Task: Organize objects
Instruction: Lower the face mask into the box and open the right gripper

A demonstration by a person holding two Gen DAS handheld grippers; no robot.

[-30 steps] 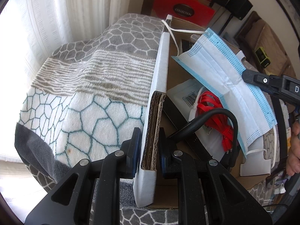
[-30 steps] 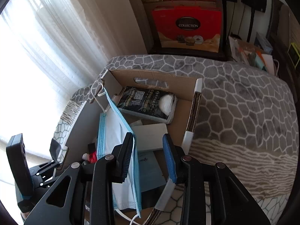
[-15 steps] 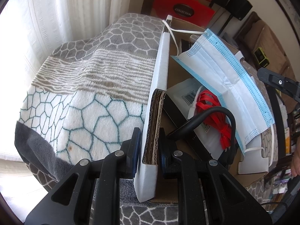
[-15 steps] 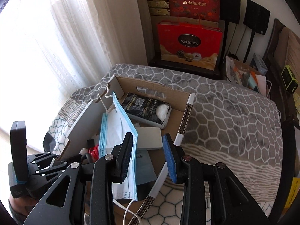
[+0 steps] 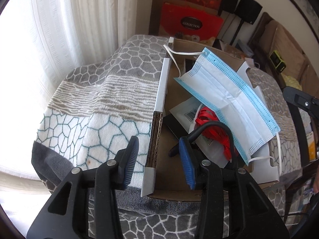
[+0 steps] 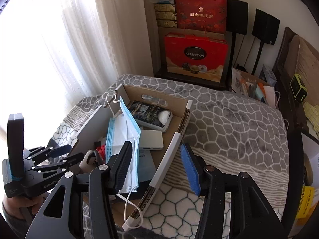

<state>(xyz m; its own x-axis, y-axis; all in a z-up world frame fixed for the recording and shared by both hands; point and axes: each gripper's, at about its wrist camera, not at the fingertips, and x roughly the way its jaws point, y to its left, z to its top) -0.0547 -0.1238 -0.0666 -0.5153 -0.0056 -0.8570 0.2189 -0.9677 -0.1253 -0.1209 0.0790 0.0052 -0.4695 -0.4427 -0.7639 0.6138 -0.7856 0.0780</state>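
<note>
White curtains point(image 6: 65, 45) closed off the window side, and red gift boxes point(image 6: 196, 54) with black speakers point(image 6: 265, 27) stood against the far wall. Between them lay a surface covered by a grey and white honeycomb blanket point(image 6: 229, 123), bare and roomy to the right of the cardboard box point(image 6: 179, 137), narrower toward the curtain. That box sat open-topped on the blanket, its tall white-faced wall point(image 5: 162, 91) rising between the blanket and the contents. Inside lay a blue face mask point(image 5: 229, 97) draped over the other things, a red cord point(image 5: 211, 127), a black packet point(image 6: 149, 113) and a white slab point(image 6: 151, 139).

The left hand-held gripper point(image 5: 159, 158) straddled the near end of that wall, its jaws opening, blue pads clear of the cardboard on both sides. The right hand-held gripper point(image 6: 157, 166) stood over the opposite wall point(image 6: 169, 155), jaws opening as well, gripping nothing, with the mask's lower edge just beside its left finger point(image 6: 121, 165).
</note>
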